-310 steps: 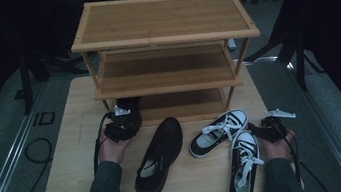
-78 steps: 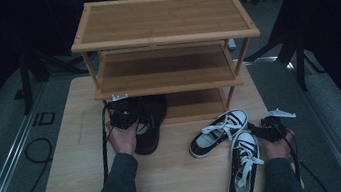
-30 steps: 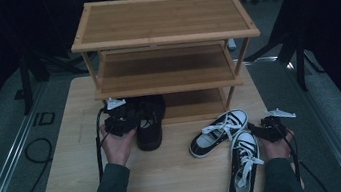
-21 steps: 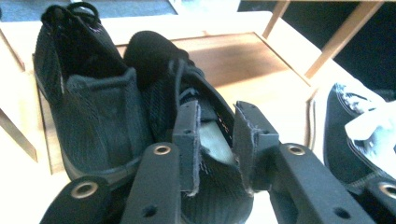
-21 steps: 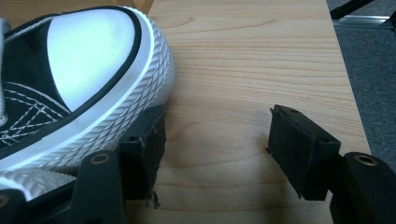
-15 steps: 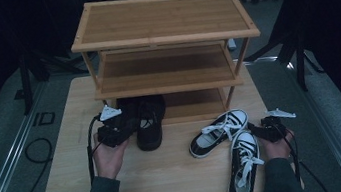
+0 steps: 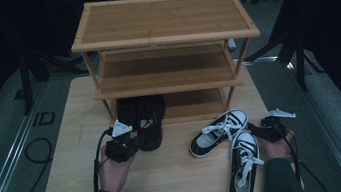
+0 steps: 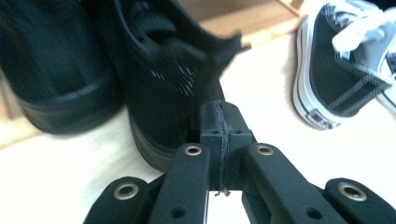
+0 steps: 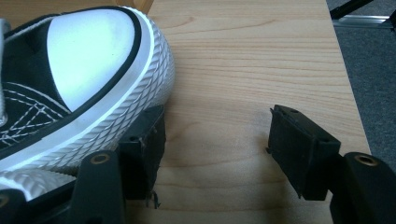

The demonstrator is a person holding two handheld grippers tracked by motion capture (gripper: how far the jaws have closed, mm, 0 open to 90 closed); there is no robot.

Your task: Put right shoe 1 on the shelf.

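ahead of both grippers stands the rack [image 7: 167, 51]. just beyond the left gripper [image 8: 219, 122], its jaws just closed on nothing, sit the black shoes [image 7: 144, 120]. the right gripper [image 9: 215, 140] gapes beside a sneaker [image 9: 84, 79].

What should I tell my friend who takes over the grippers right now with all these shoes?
Left gripper: jaws have just closed, shut and empty, right behind the heel of a black shoe.
Right gripper: open, holding nothing, beside the toe of a black-and-white sneaker.
Both black shoes stand side by side at the bottom shelf of the wooden rack, heels sticking out.
Second sneaker lies on the table too.
Done, it seems: black pair placed. Probably left: both sneakers onto the rack.
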